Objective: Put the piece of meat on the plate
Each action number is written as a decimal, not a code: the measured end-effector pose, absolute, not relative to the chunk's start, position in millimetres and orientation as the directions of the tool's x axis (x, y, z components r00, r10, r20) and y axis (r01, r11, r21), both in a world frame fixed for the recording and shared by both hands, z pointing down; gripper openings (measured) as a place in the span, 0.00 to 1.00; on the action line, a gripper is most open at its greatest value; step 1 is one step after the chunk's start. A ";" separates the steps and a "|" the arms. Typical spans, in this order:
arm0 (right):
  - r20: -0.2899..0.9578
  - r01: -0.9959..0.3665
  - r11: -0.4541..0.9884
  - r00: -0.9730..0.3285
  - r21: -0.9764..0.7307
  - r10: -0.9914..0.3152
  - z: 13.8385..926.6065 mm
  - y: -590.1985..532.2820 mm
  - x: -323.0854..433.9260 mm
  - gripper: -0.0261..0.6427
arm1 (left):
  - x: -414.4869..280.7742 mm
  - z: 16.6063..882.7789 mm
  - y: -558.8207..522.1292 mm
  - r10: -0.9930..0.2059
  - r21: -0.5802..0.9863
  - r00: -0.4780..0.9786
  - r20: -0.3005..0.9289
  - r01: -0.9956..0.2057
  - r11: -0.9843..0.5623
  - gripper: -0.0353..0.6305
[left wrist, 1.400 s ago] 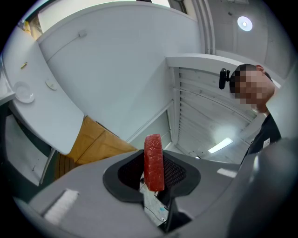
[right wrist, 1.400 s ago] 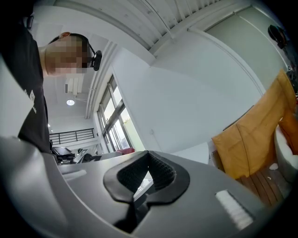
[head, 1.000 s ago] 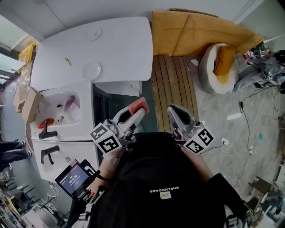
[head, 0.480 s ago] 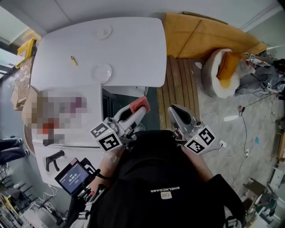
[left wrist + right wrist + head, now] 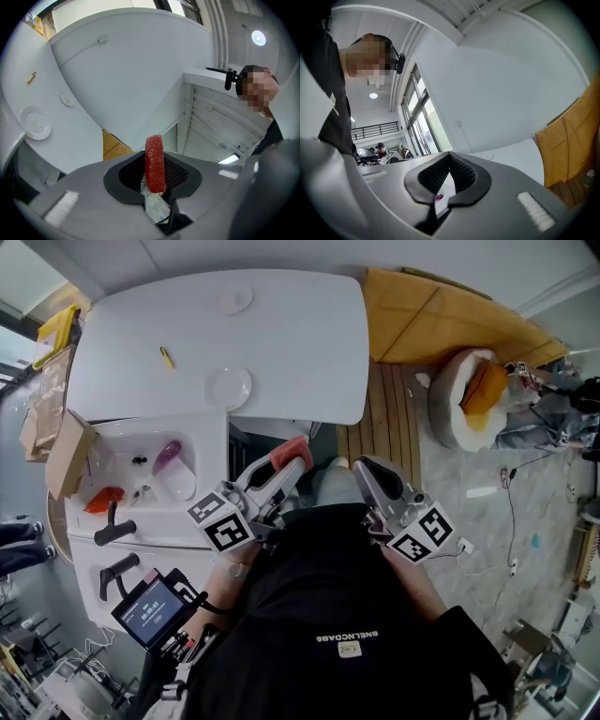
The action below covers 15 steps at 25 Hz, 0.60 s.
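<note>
Between pads of L hand-held gripper [image 5: 289,463], meat piece [image 5: 154,161] clamped; R hand-held gripper [image 5: 449,171] closed, empty.

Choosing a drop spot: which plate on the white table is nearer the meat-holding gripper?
The near plate, at the table's front edge; the far plate lies at the opposite edge.

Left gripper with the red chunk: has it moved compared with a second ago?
Yes. The left gripper, shut on the piece of meat, has shifted left along the white table's near edge, toward the nearer plate.
</note>
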State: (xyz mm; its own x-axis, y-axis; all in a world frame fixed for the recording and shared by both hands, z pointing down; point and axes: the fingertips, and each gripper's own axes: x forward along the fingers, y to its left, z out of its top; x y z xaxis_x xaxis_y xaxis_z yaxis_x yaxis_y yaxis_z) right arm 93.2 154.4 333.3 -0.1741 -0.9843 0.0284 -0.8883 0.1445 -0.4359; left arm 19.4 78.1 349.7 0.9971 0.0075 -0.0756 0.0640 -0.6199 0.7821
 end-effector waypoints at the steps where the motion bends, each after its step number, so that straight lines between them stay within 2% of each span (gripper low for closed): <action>1: 0.028 -0.889 0.147 -0.176 -0.434 -0.984 332.6 152.6 93.2 0.05 | 18.4 350.0 75.2 -0.002 0.784 0.997 -0.076 0.059 -0.618 0.22; 15: 0.101 -0.909 0.251 -0.299 -0.333 -0.949 331.7 104.2 90.3 0.05 | 15.3 368.6 21.6 -0.155 0.817 0.987 -0.038 -0.059 -0.574 0.22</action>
